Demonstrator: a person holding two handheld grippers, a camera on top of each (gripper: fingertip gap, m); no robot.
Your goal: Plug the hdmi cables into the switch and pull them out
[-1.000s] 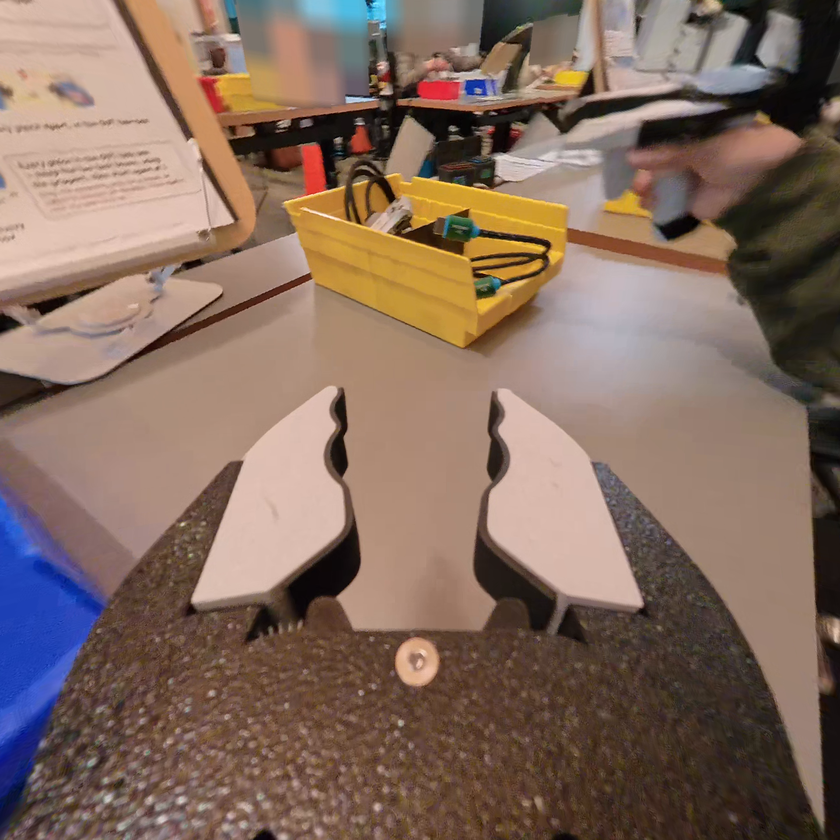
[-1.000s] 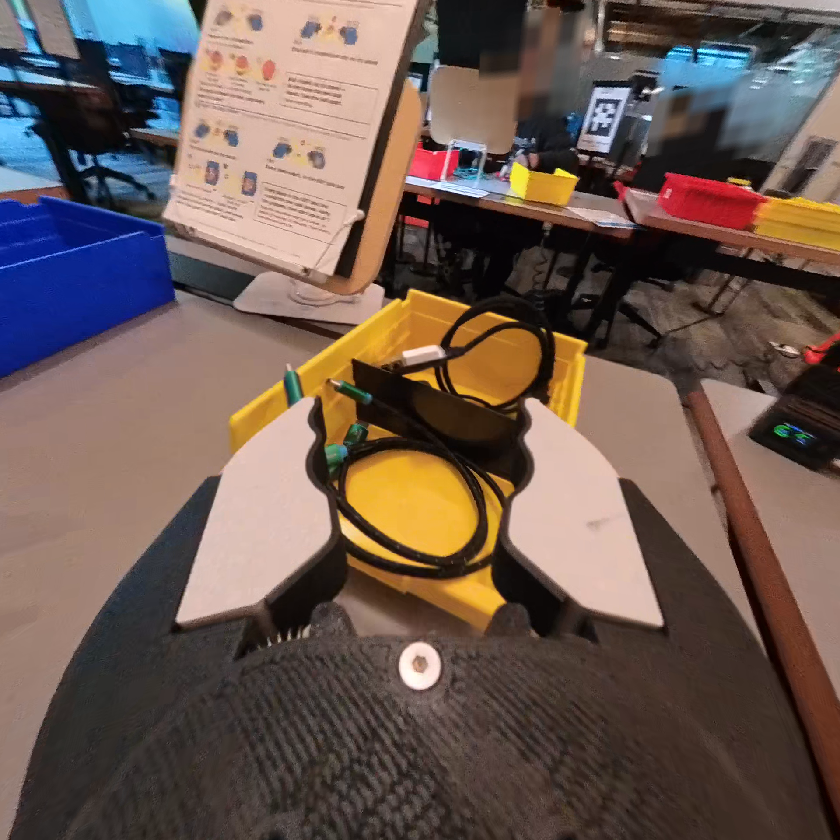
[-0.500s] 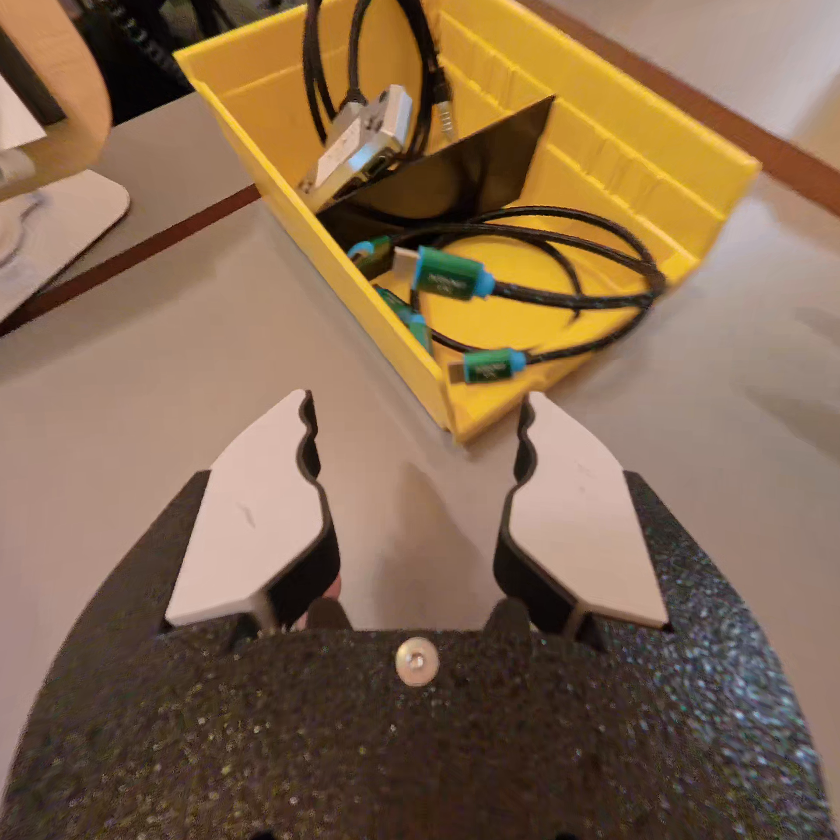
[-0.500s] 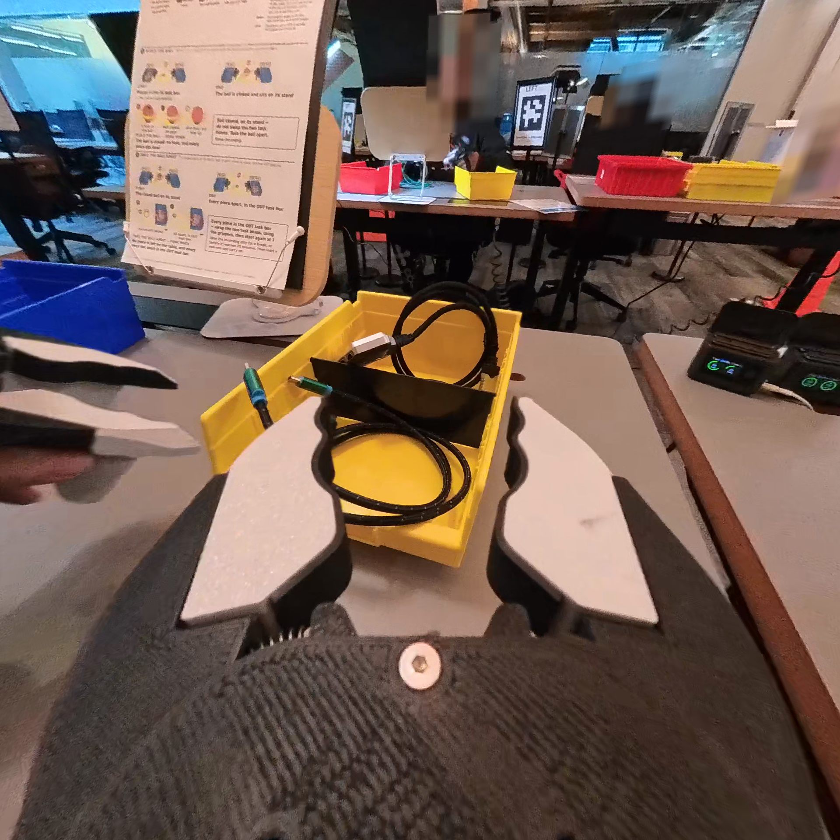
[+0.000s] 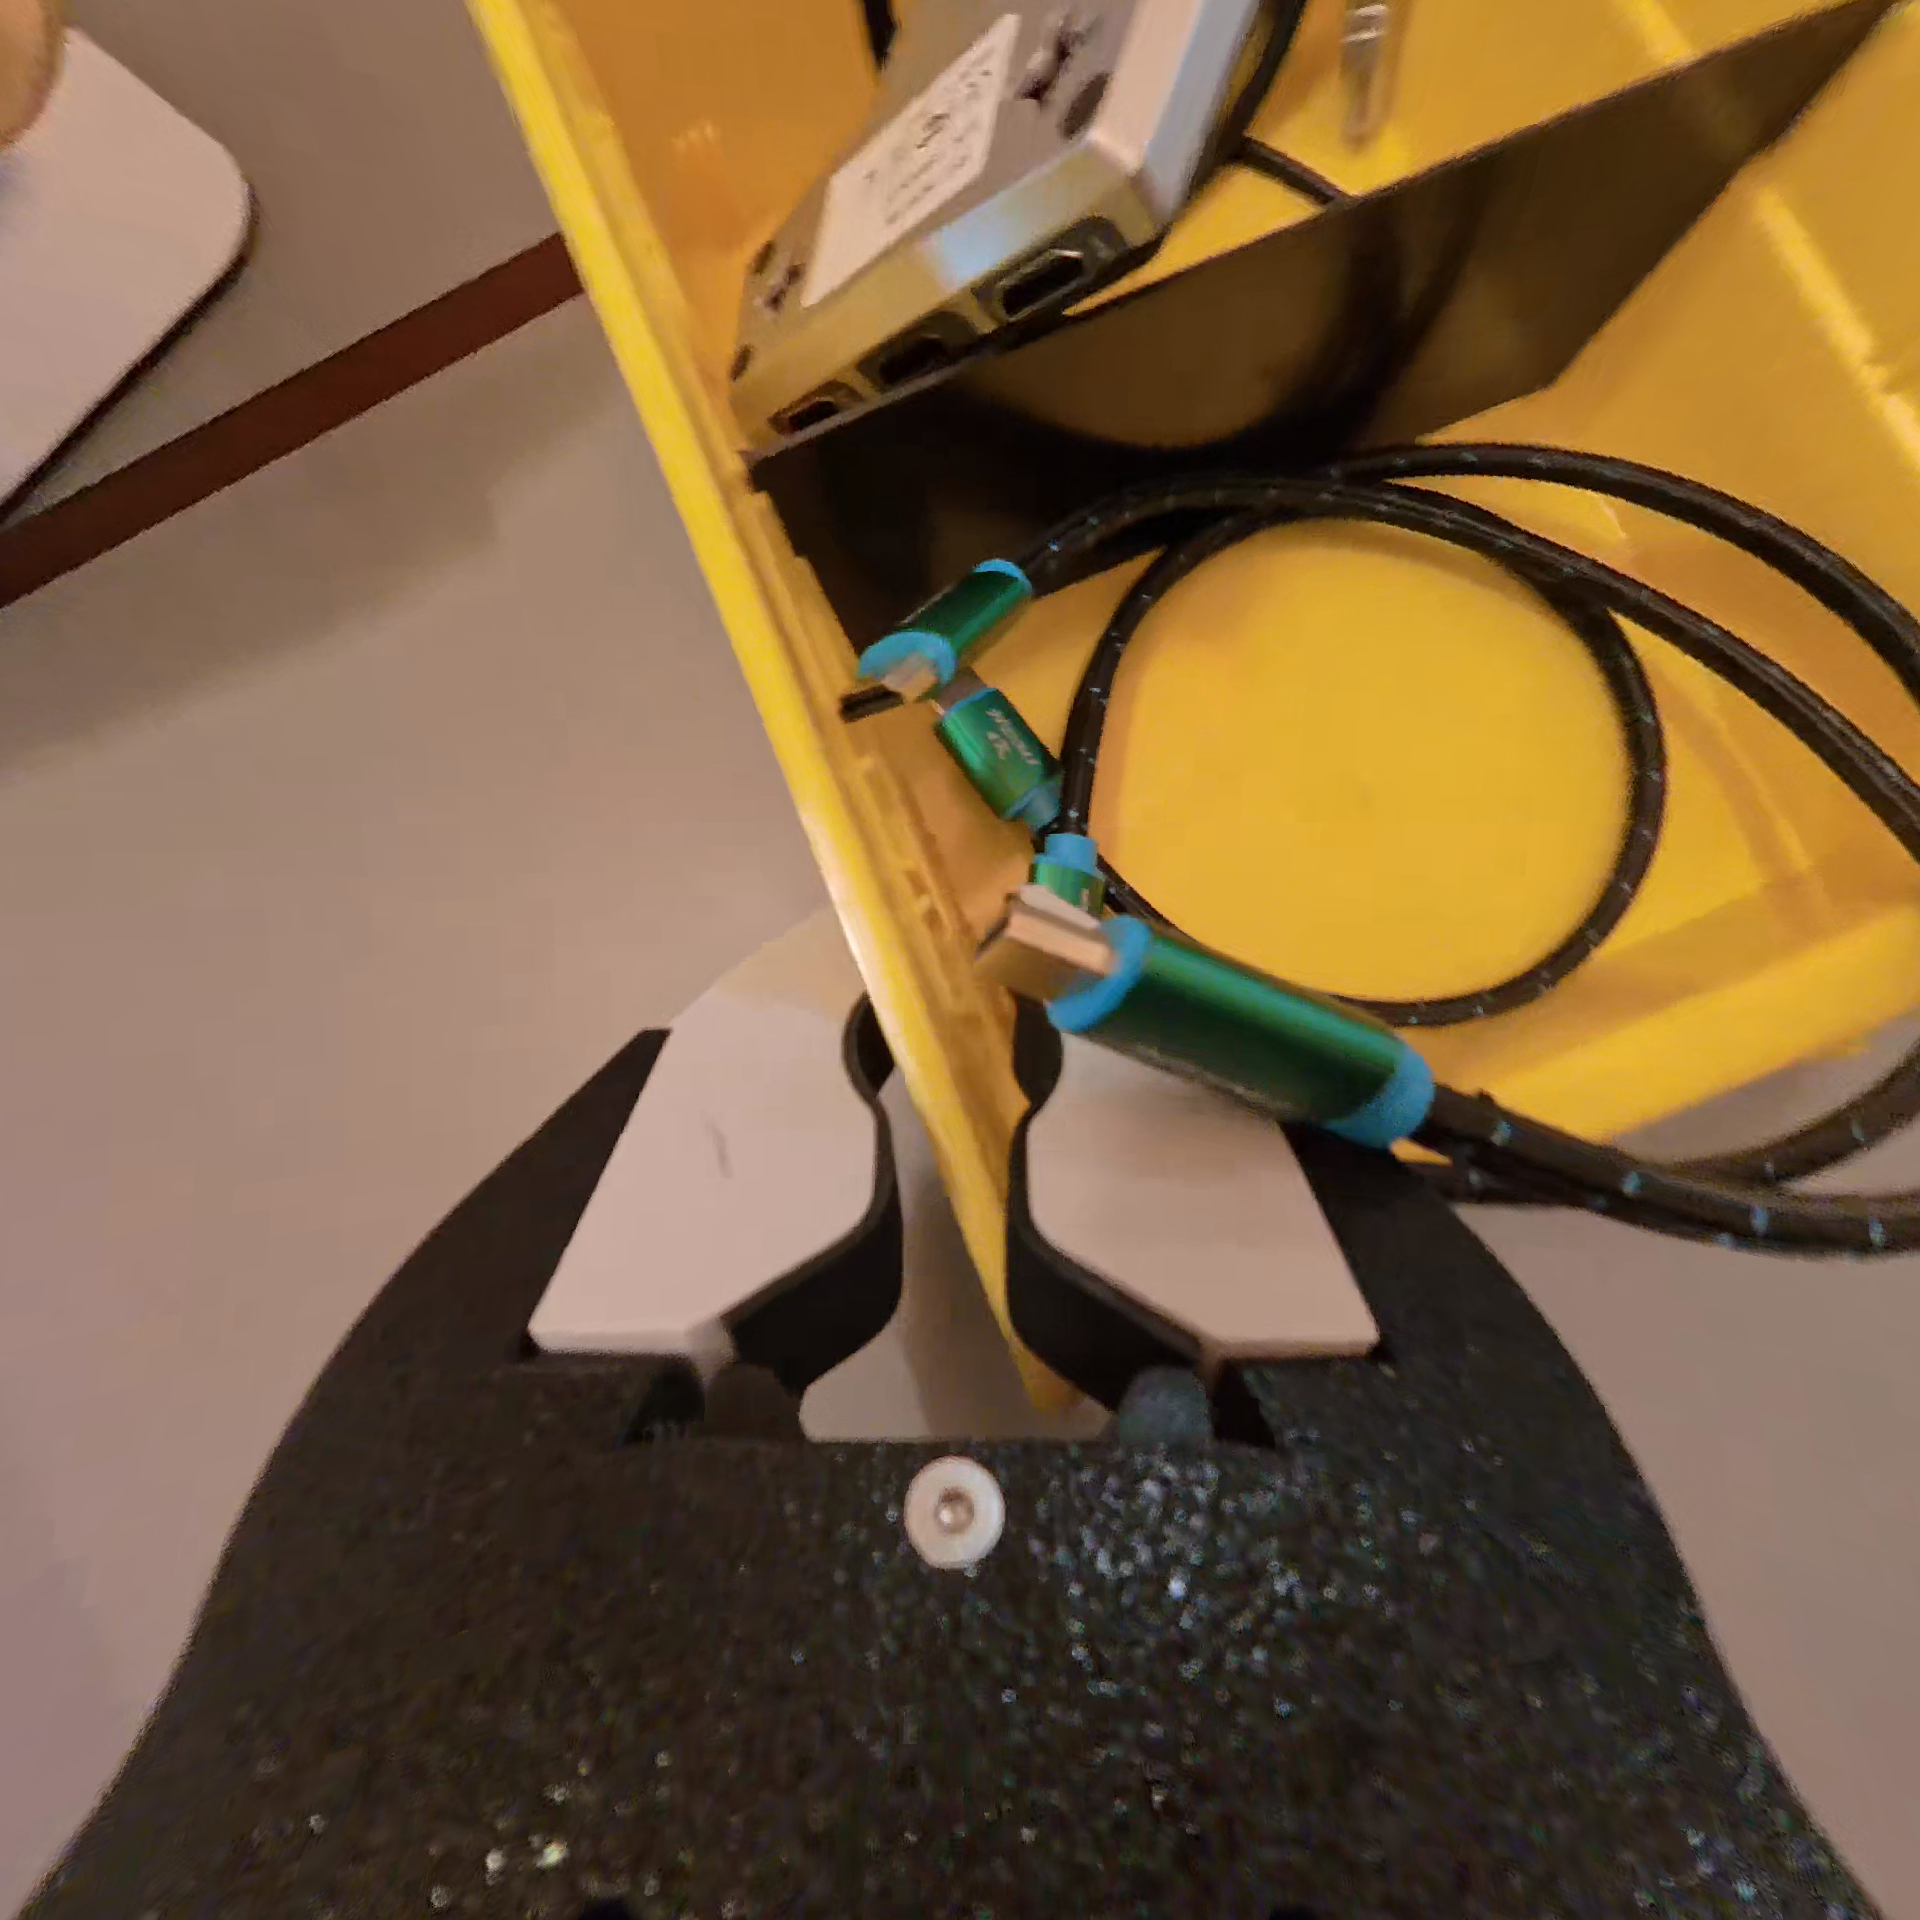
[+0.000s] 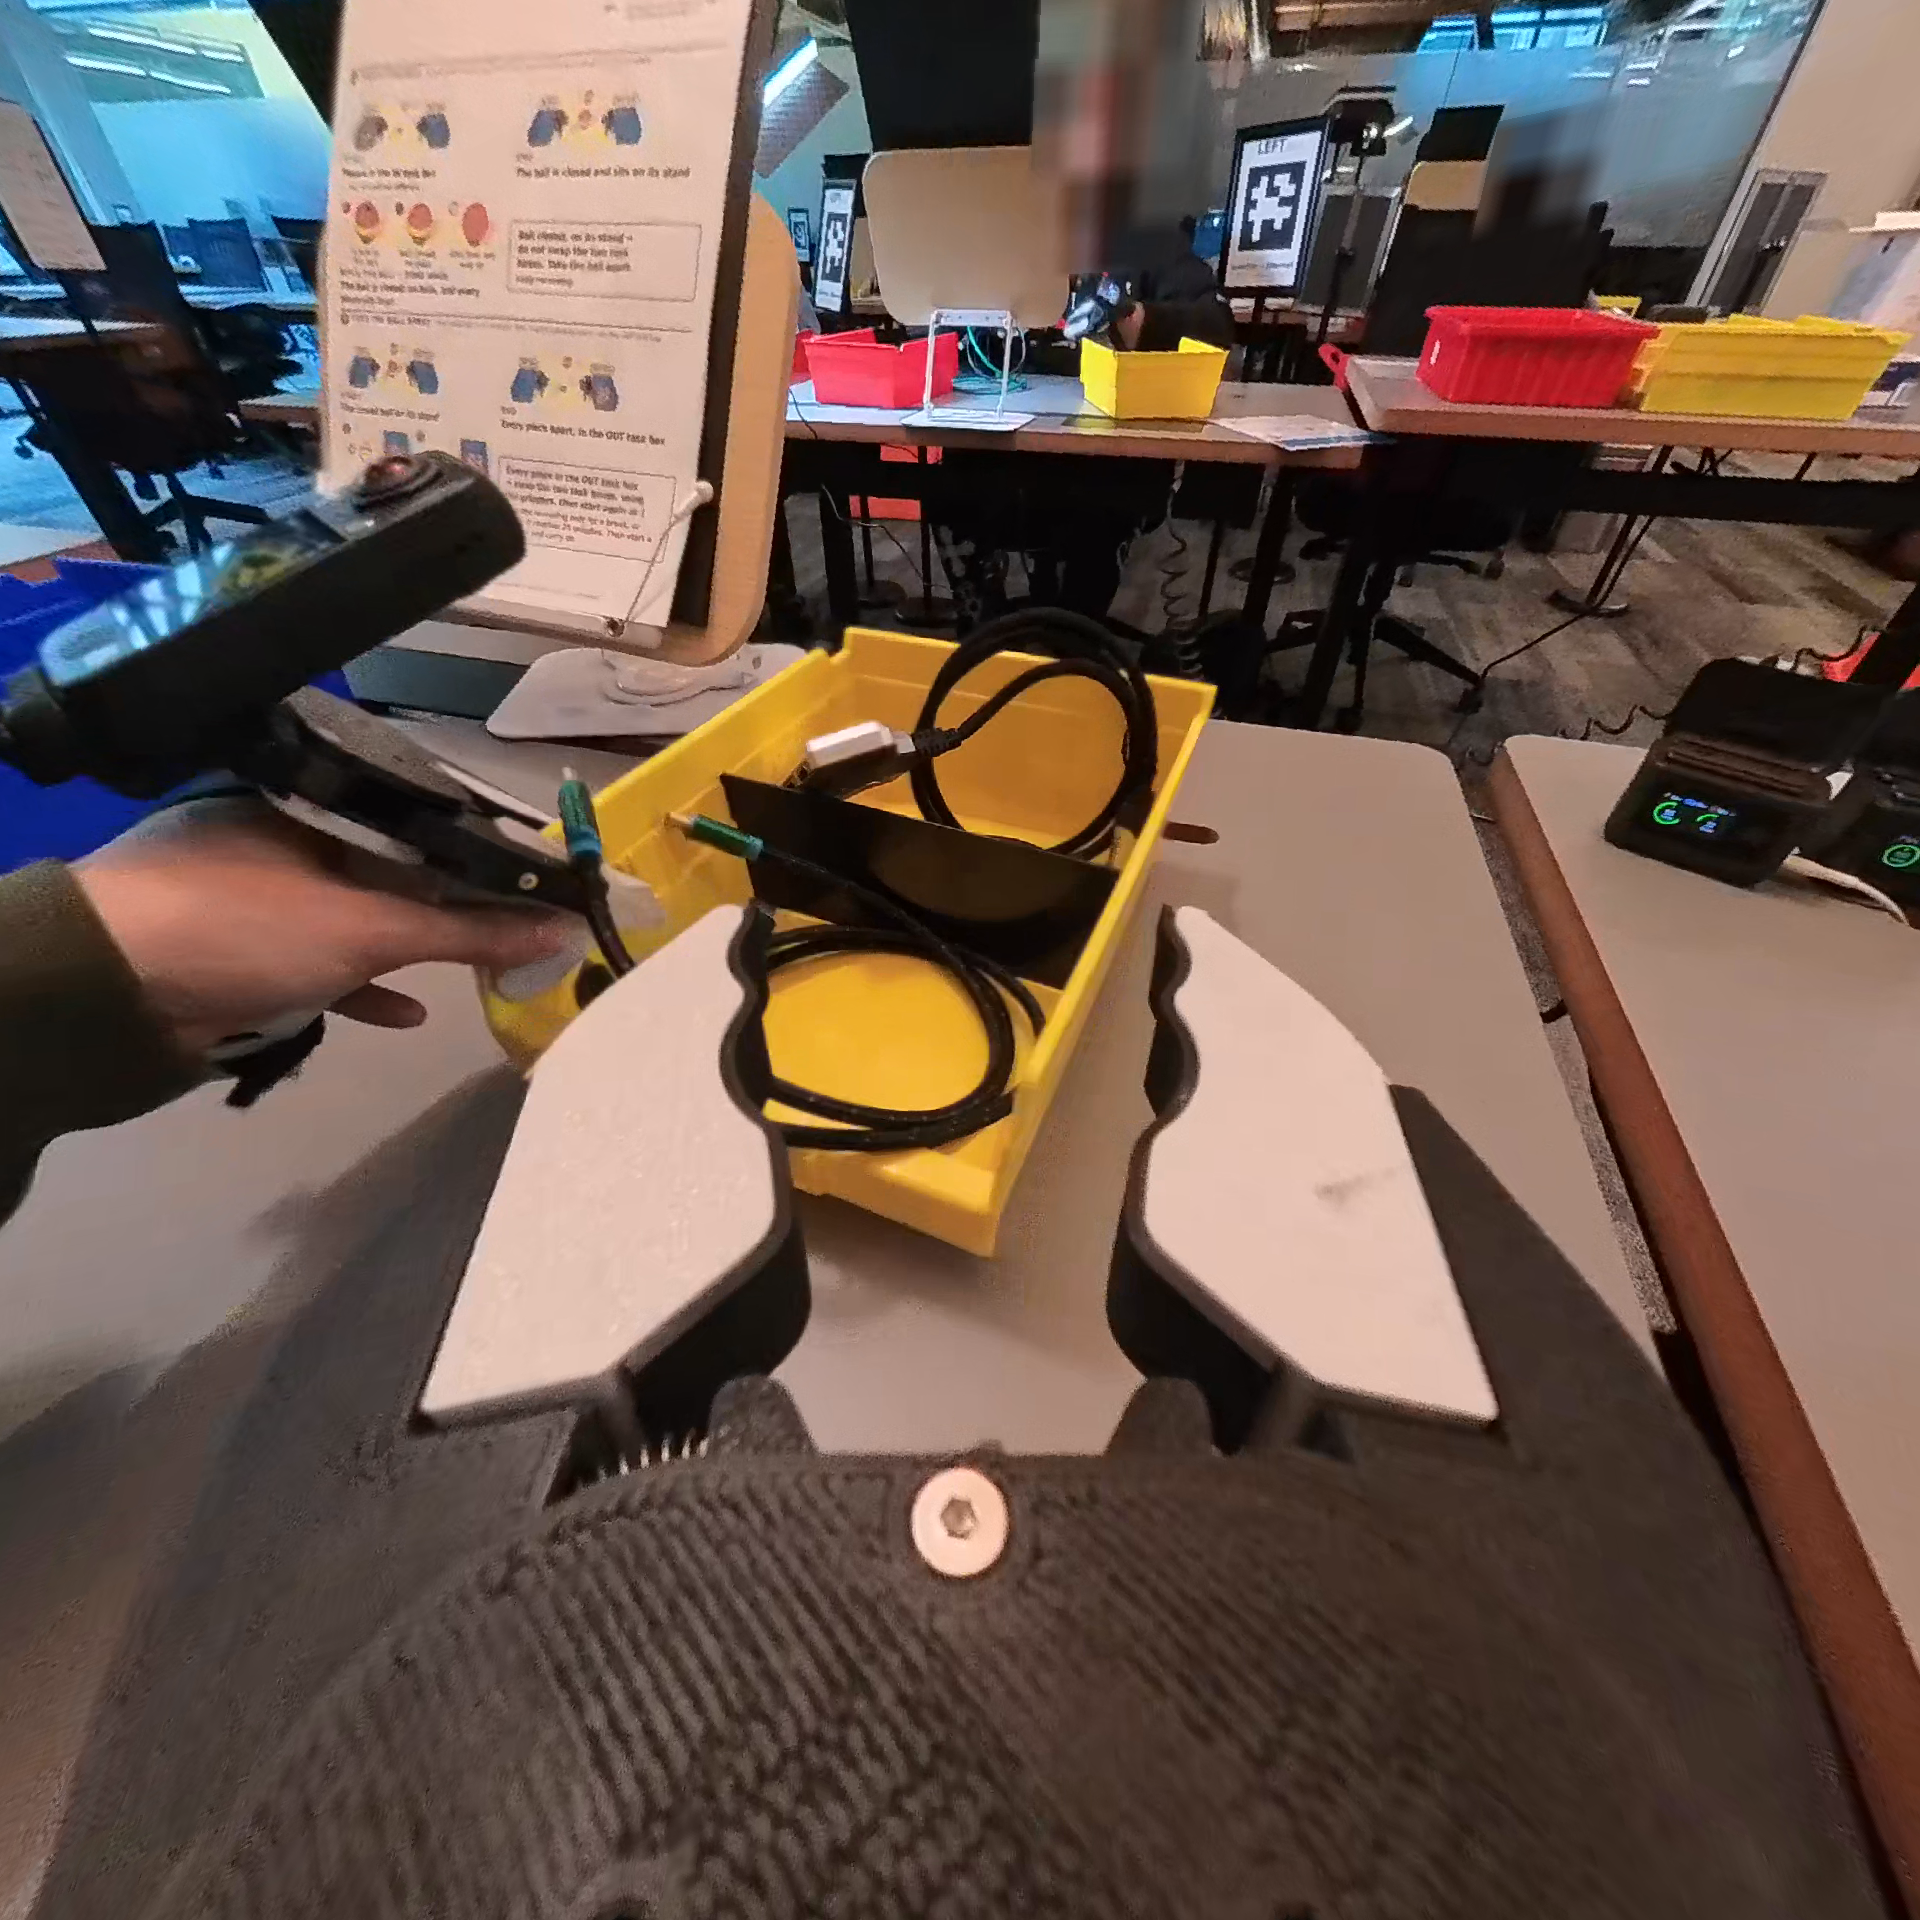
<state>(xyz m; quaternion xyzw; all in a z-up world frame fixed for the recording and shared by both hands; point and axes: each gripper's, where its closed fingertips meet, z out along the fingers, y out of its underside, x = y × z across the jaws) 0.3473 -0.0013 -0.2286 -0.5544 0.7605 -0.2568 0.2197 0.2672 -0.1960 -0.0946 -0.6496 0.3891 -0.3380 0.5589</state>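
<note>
A yellow bin [image 5: 644,312] on the grey table holds a silver HDMI switch [image 5: 987,177] behind a black divider [image 5: 1455,281], and black cables [image 5: 1621,727] with green plugs in the near compartment. One green plug [image 5: 1236,1023] lies over my left gripper's right finger. My left gripper [image 5: 935,1039] is shut on the bin's near side wall, one finger inside and one outside. In the right wrist view the bin [image 6: 1143,831], the switch [image 6: 852,746] and the left gripper [image 6: 582,935] at the bin's near left corner show. My right gripper [image 6: 956,935] is open and empty above the table, short of the bin.
An instruction board on a stand [image 6: 540,312] stands behind the bin on the left. A blue bin [image 6: 31,831] is at the far left. Black devices with lit displays [image 6: 1725,800] sit on the neighbouring table across a brown seam [image 6: 1662,1091].
My left gripper moved forward to the bin and closed its fingers around the side wall. My right gripper pulled back a little and stayed open.
</note>
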